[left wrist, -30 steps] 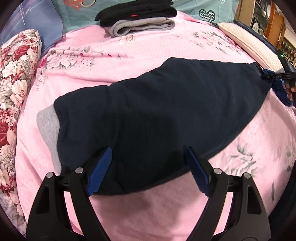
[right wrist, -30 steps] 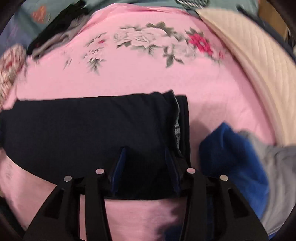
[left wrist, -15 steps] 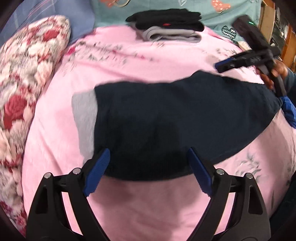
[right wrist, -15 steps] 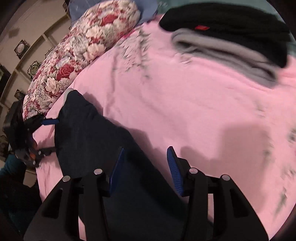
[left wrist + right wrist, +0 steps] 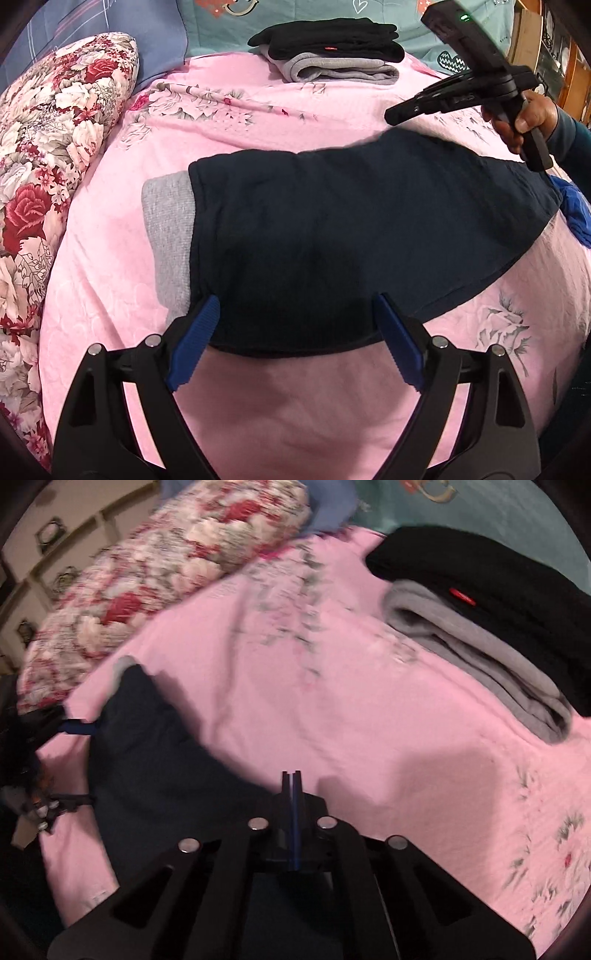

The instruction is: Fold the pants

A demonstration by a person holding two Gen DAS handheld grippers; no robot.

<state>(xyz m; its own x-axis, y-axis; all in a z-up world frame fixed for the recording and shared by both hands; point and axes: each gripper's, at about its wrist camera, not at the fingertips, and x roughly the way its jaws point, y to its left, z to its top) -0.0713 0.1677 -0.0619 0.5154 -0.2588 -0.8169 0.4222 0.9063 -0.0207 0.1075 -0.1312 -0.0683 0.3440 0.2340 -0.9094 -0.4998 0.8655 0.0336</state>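
So the pants [image 5: 351,236] lie flat on the pink bed [image 5: 295,406], long axis running left-right w/ the grey band end [image 5: 166,236] toward the floral pillow [image 5: 55,166]. Left gripper [image 5: 295,343] sits at their near edge, jaws wide apart, holding nothing, cloth edge betw. the pads. Right gripper [image 5: 291,786] is pinched fully together, empty, raised above the far right end. Left is nearer. Plenty of bare bed beyond the far edge; folded stack [image 5: 332,48] well apart at the back, blue garment [image 5: 576,218] just beside the right end.
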